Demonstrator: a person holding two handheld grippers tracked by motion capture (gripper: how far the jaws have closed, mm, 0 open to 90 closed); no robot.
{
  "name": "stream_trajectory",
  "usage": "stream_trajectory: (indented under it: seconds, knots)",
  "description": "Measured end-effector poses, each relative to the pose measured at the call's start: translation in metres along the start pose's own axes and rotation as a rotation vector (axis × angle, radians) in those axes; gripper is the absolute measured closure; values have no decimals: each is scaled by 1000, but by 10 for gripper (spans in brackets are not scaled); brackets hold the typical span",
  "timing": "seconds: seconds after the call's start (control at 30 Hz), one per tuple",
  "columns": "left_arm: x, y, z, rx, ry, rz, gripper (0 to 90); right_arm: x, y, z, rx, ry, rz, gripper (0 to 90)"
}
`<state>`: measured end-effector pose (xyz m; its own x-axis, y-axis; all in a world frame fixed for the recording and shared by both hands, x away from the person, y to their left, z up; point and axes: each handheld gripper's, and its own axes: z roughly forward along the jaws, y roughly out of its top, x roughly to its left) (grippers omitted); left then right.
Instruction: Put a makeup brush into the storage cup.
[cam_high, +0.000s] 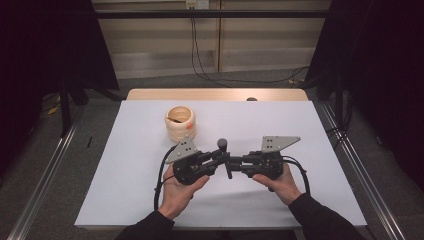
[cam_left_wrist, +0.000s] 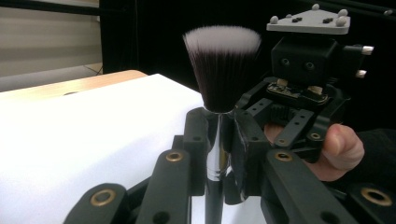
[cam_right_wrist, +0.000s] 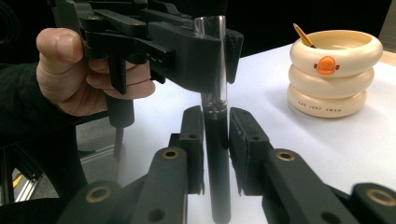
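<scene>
While both hands are meeting at the near middle of the table (cam_high: 125, 200), we are holding a makeup brush (cam_left_wrist: 222, 65) upright between the two grippers. The left gripper (cam_left_wrist: 217, 140) is clamping its jaws on the brush's shiny metal collar, just under the bristles. The right gripper (cam_right_wrist: 215, 135) is closing on the black handle (cam_right_wrist: 218, 172) lower down; its jaws are standing just beside the handle on both sides, and we cannot tell whether they are pressing it yet. We are judging the step in hand to be a handover from one gripper to the other. The next move is calling for a firm grip by the receiving gripper before the other one is letting go, with the brush kept upright. Farther back, left of centre, a cream ringed pot (cam_high: 180, 123) with an orange badge is standing apart from the grippers, with a thin stick (cam_right_wrist: 302, 35) leaning inside it.
</scene>
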<state>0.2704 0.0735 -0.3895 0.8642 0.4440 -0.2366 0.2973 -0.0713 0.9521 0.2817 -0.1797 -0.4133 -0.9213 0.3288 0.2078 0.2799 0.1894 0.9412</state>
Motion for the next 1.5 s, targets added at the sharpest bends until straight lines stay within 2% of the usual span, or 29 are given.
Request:
stream_trajectory:
  seconds: [0.1,0.2,0.47,0.8,0.87,0.93,0.97,1.1,1.23,1.27,1.3,1.33,1.4,1.5]
  knots:
    - [0,0,-1,4,11,2,779,0,0,0,-3,-5,5,676]
    - [1,1,-2,6,11,10,779,0,0,-1,-5,-13,5,563]
    - [3,2,-4,3,29,30,779,0,1,-2,-11,-59,4,347]
    - [7,4,-8,-7,35,25,779,-2,2,-5,-52,-88,34,130]
    - [8,4,-9,-18,35,3,779,-2,1,-6,-47,-101,21,78]
    - [9,4,-11,-12,44,18,779,-2,1,-6,-45,-87,13,65]
    - [9,4,-11,-16,47,12,779,-1,1,-6,-43,-88,14,65]
    - [12,5,-15,-21,58,20,779,-2,1,-6,-48,-107,22,71]
    - [13,6,-17,-22,69,23,779,-3,0,-7,-41,-157,12,72]
    - [14,7,-18,-23,78,25,779,-3,0,-7,-45,-182,5,72]
    - [15,7,-20,-20,69,33,779,-3,-1,-9,-57,-206,-4,72]
    - [15,8,-21,-20,89,25,779,-3,-2,-9,-65,-213,-4,70]
    - [17,9,-23,-27,83,25,779,-3,-3,-11,-61,-237,-10,53]
    - [19,10,-27,-27,99,25,779,-2,-4,-15,-75,-265,-10,36]
